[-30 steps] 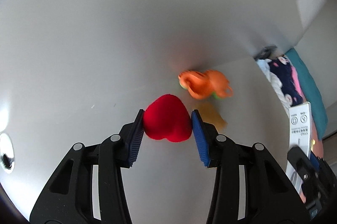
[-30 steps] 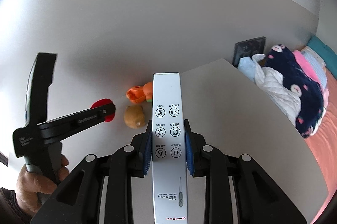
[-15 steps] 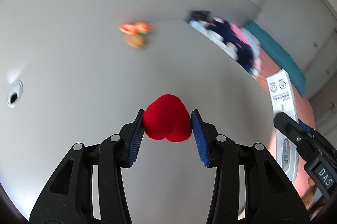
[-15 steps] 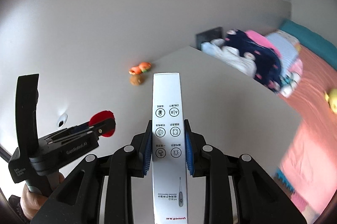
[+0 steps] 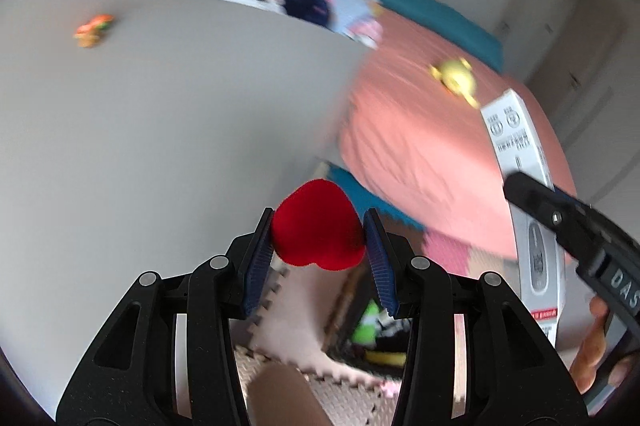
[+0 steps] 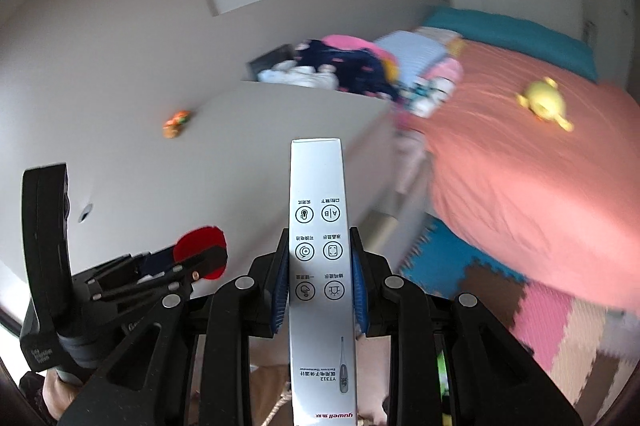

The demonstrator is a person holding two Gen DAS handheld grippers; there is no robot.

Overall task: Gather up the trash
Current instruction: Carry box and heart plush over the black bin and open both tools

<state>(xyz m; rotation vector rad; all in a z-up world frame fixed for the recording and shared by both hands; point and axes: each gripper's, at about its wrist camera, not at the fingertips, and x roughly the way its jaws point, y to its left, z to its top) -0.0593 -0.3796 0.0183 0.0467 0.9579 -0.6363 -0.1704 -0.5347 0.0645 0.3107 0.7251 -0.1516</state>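
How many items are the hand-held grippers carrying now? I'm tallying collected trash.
2: a red heart in the left hand-held gripper, a white box in the right hand-held gripper.

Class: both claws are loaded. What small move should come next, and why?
Probably lower both toward the floor area below. The left claw grips the red heart, the right claw grips the thermometer box, and no bin is clearly visible yet.
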